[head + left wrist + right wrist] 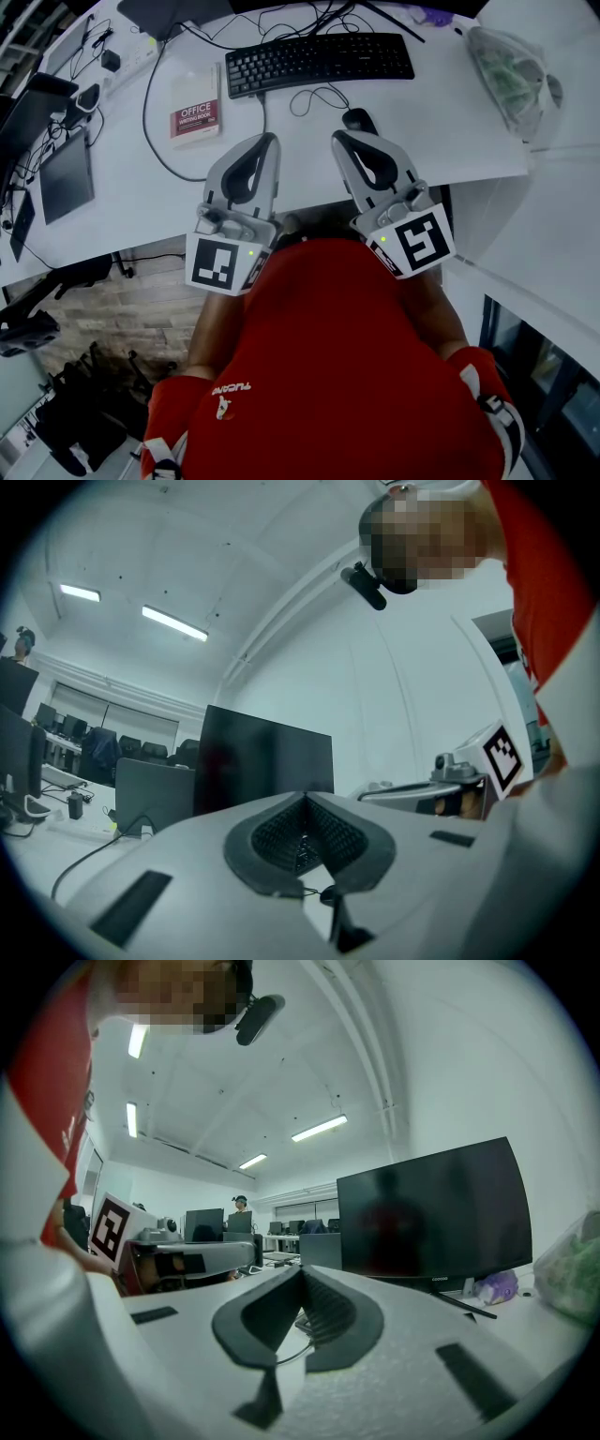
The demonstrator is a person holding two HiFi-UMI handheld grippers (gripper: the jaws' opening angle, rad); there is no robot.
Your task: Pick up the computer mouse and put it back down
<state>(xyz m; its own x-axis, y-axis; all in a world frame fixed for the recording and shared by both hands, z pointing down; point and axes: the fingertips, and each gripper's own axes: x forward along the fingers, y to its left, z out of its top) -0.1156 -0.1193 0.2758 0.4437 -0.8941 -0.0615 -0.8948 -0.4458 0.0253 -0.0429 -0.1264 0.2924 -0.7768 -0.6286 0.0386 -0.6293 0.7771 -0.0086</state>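
Observation:
A black computer mouse (359,120) lies on the white desk (441,131), its cable looping back toward the keyboard. My right gripper (337,138) is held level just in front of it, its tip close to the mouse's near left side and hiding part of it. Its jaws are shut and hold nothing; in the right gripper view (302,1269) they meet at a point. My left gripper (270,139) hovers beside it over the desk's front edge, also shut and empty, its jaws closed together in the left gripper view (305,797).
A black keyboard (319,61) lies beyond both grippers. An office writing book (196,114) and a dark tablet (66,175) sit to the left, with cables around them. A clear plastic bag (511,80) is at the right. A dark monitor (436,1213) stands behind.

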